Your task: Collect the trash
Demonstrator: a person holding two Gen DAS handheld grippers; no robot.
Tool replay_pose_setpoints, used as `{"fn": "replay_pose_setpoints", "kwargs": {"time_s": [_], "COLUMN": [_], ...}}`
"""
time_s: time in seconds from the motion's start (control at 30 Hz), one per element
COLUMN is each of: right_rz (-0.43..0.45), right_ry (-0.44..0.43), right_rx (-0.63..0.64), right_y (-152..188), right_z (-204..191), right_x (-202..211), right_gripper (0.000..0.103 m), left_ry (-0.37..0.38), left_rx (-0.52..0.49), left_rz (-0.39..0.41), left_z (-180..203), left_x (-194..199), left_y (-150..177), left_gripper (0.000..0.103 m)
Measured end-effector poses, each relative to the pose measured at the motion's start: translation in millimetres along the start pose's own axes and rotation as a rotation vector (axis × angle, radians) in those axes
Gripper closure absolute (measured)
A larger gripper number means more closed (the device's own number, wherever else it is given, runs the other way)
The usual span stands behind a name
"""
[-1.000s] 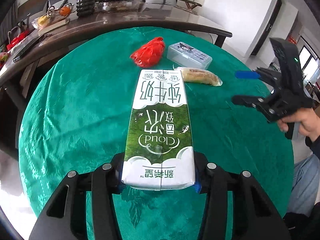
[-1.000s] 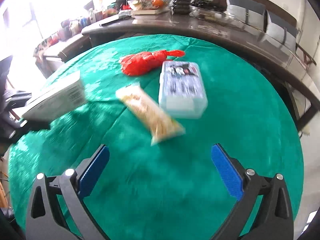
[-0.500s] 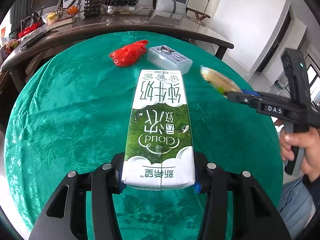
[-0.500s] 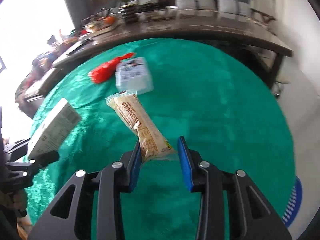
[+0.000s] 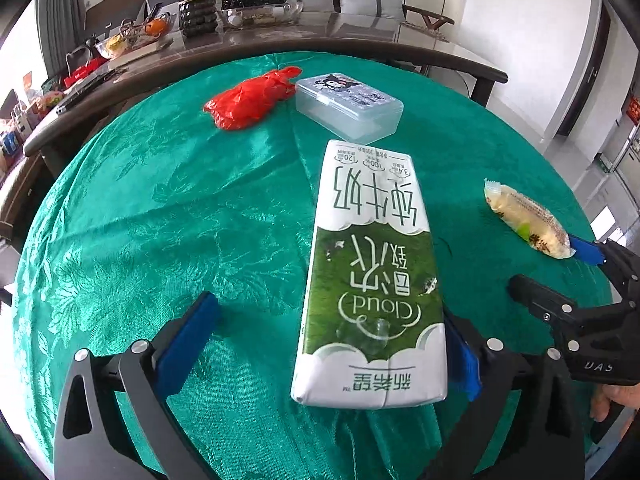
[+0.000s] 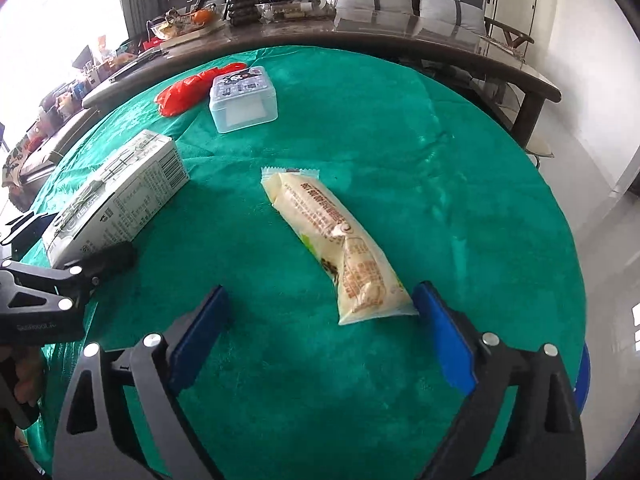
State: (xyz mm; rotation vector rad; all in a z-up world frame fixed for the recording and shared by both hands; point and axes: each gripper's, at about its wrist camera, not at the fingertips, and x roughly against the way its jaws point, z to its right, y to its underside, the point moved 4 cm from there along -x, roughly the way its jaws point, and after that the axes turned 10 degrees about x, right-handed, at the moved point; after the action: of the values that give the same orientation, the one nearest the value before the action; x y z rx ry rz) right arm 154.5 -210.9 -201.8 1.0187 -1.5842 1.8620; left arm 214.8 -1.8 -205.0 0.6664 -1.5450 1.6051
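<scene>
A green-and-white milk carton (image 5: pixel 372 264) lies lengthwise between the jaws of my left gripper (image 5: pixel 328 308). Those jaws are opening: the left pad stands well clear of the carton and the right pad is at its edge. In the right wrist view the carton (image 6: pixel 116 196) rests on the green cloth. A yellowish snack packet (image 6: pixel 336 240) lies on the cloth between the opening jaws of my right gripper (image 6: pixel 320 292), its near end close to the right pad, unpinched. A crumpled red plastic bag (image 5: pixel 252 98) lies farther back.
A clear lidded plastic box (image 5: pixel 348 106) sits beside the red bag. The round table's green cloth (image 5: pixel 160 220) drops off close on the right. Behind it runs a long dark table (image 5: pixel 360 40) crowded with bowls, a plant and clutter. A hand (image 5: pixel 612 400) holds the right gripper.
Both grippers were shut on their items half a second ago, left on the carton, right on the snack packet. Both jaws have spread wide, and carton and packet now lie loose on the cloth.
</scene>
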Motion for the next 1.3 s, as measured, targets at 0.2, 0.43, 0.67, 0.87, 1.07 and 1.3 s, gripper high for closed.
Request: {"fn": "replay_pose_setpoints", "kwargs": {"time_s": [0.2,0.43,0.67,0.87,1.07,1.3], "right_rz": [-0.009,-0.009,-0.01,-0.01,-0.011,-0.013], "right_ry": [-0.007,-0.01,-0.01,-0.007,-0.007,0.001], "right_rx": [0.014,0.016,0.016,0.018,0.018,0.019], "right_y": [1.4,1.6,1.5,1.9,1.6,2.1], "right_z": [-1.1,-0.7,-0.5,-0.5,-0.6,-1.2], "right_x": [-2.0,-2.0,-2.0,-2.0,-1.9,-1.6], "right_gripper": [0.005,0.004,0.004,0.005,0.005,0.005], "left_ry": [-0.022,-0.023,-0.023,-0.023,-0.023,-0.023], "left_rx": [-0.016,-0.017,-0.017,-0.017,-0.017,-0.017], "left_rz": [0.002,0.003,0.004,0.004,0.005,0.005], "left_z": [1.1,1.2,1.6,1.2,1.8,1.5], "left_x": [-1.0,-0.7,-0.9,-0.8,-1.1,-1.1], "left_y": [0.4,1.3,1.2,1.4,1.2,1.4], "left_gripper": [0.004,0.004,0.004,0.004,0.004,0.004]}}
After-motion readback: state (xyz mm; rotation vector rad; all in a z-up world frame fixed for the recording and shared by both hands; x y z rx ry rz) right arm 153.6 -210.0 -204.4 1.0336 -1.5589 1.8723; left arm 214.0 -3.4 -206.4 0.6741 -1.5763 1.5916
